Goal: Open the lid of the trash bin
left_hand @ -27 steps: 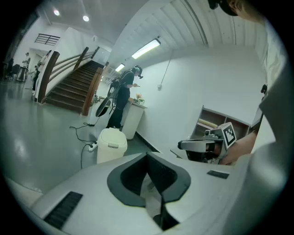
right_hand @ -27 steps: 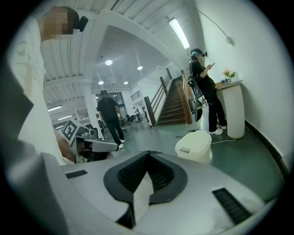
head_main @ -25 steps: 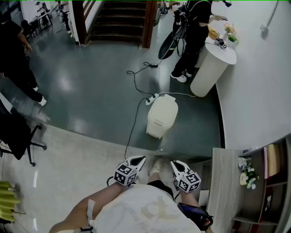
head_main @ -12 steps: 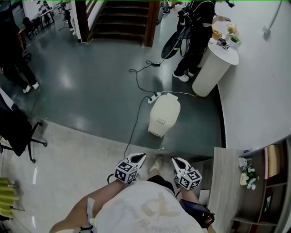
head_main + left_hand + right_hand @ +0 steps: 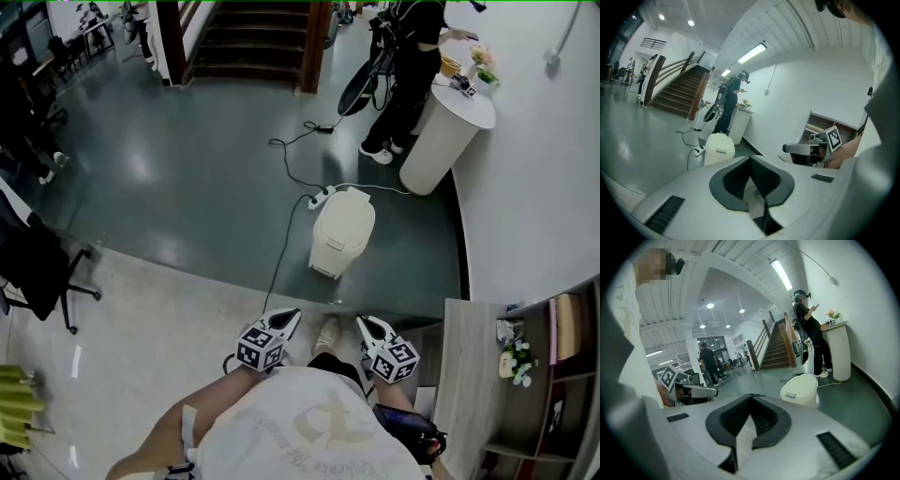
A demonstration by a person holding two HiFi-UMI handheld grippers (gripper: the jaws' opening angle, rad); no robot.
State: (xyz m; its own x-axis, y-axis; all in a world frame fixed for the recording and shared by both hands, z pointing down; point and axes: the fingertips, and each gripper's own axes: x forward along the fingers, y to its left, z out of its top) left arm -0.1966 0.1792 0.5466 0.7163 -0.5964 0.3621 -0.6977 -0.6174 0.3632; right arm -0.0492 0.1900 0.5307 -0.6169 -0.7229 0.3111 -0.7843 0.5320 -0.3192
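Progress is nil: the cream trash bin stands ahead at 12 o'clock, well apart from us, lid down. Our left gripper and right gripper are both pinched together, holding nothing. We have the approach and lift left. Glossy dark-green floor surrounds it; stairs rise beyond.

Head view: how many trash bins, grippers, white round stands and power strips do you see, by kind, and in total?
Trash bin: 1
Grippers: 2, left gripper and right gripper
White round stand: 1
Power strip: 1
Total: 5
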